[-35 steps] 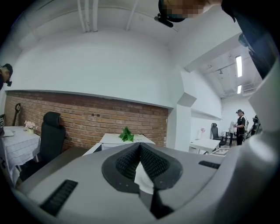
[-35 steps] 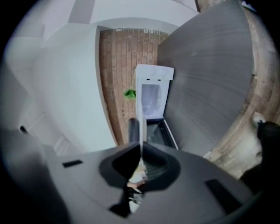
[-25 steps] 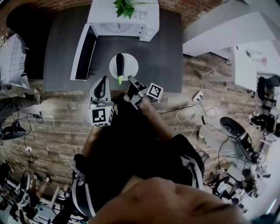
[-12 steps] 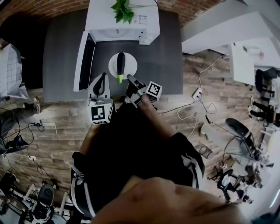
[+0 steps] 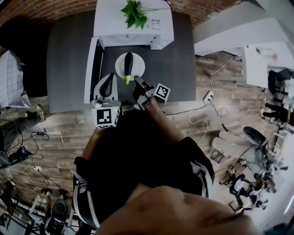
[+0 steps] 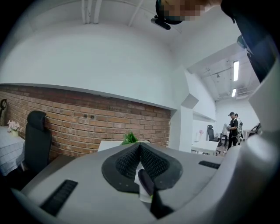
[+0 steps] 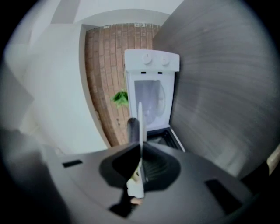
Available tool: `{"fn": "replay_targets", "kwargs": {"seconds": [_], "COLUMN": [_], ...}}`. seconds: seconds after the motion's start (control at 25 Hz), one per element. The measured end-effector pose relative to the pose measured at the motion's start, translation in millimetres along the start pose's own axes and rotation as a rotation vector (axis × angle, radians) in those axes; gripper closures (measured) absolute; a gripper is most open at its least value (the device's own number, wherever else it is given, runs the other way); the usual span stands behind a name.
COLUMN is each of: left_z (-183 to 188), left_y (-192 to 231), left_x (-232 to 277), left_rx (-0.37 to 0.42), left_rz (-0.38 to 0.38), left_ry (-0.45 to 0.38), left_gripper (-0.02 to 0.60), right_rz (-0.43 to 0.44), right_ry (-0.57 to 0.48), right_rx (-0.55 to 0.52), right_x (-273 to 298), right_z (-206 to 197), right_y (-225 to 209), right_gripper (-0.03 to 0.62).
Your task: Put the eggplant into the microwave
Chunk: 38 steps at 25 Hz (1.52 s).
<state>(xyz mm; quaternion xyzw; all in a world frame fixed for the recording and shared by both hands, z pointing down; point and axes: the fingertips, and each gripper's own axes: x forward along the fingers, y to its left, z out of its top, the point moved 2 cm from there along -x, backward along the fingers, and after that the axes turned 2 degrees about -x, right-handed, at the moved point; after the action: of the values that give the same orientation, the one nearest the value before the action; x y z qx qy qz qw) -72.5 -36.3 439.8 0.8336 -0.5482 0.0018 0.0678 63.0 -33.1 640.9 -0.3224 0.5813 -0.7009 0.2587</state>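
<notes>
A dark purple eggplant [image 5: 128, 64] with a green stem lies on a small white plate [image 5: 137, 69], just in front of the white microwave [image 5: 133, 25]. The microwave's door [image 5: 92, 69] stands swung open to the left. My right gripper [image 5: 136, 81] is shut on the plate's near rim. In the right gripper view the plate [image 7: 140, 127] shows edge-on between the pads of my right gripper [image 7: 141, 146], with the eggplant [image 7: 132, 129] beside it and the microwave [image 7: 151, 87] beyond. My left gripper [image 5: 108, 75] is shut on nothing, left of the plate by the door.
A green potted plant [image 5: 134, 13] stands on top of the microwave. The dark grey table [image 5: 69, 55] stops at a brick wall behind. Cables and a socket strip [image 5: 208, 98] lie on the wooden floor to the right. A dark chair [image 6: 37, 140] stands at the left.
The plate with the eggplant has moved closer to the microwave's opening, carried by my right gripper. My left gripper has moved forward alongside the open door.
</notes>
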Motion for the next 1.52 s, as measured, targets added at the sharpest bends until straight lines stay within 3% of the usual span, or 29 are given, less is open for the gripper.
{"fn": "replay_targets", "kwargs": {"seconds": [0.72,1.52], "left_z": [10,6], "left_y": [18,26], "left_x": [38,63], "left_rx": [-0.023,-0.026], "left_rz": [-0.046,-0.038], "left_ry": [-0.006,0.011], "left_gripper": [0.546,0.546], "right_rz": [-0.012,-0.015], "right_ry": [-0.048,-0.108], "right_rx": [-0.029,-0.055], "right_x": [56,112], "right_z": [41,99], "right_y": [-36,-89], "right_gripper": [0.554,0.554]}}
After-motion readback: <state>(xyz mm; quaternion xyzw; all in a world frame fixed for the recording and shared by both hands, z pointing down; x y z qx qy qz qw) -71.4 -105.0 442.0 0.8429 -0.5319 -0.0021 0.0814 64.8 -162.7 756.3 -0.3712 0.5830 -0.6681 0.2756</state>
